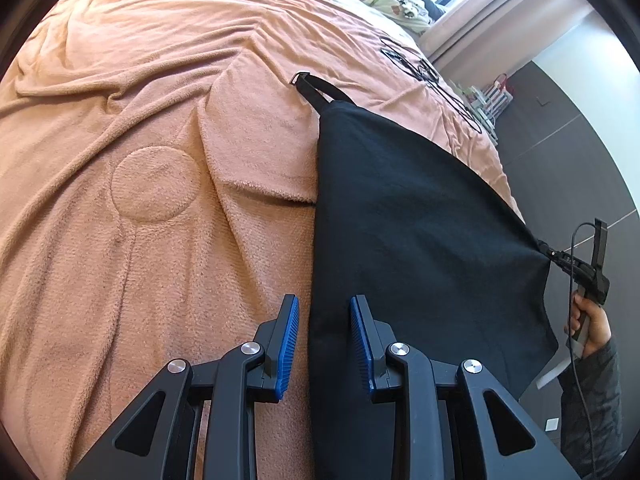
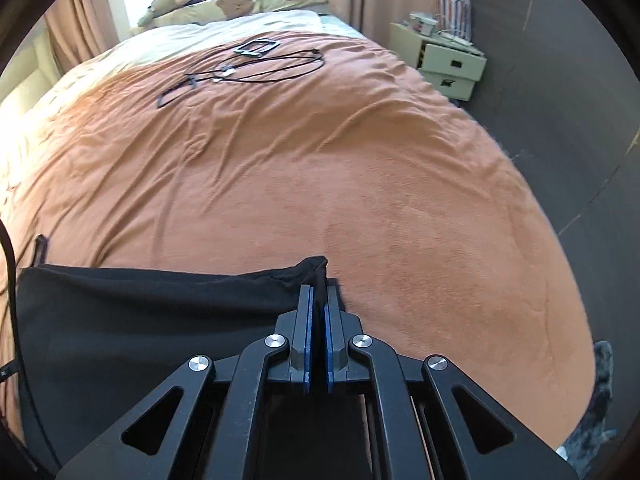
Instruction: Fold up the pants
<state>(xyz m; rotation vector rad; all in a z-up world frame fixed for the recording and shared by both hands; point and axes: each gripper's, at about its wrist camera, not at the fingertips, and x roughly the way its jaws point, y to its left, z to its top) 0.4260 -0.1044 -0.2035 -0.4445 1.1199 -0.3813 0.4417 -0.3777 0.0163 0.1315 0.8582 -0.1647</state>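
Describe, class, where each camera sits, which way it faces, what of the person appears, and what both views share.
Left wrist: on the left gripper, facing down the orange blanket; right hand visible.
Right wrist: on the right gripper, clamping the black pants, facing the nightstand; no body visible.
Shared: pants, blanket, black cables.

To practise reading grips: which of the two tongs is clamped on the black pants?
The right tongs, pads pinching a pants corner; the left tongs stand apart.
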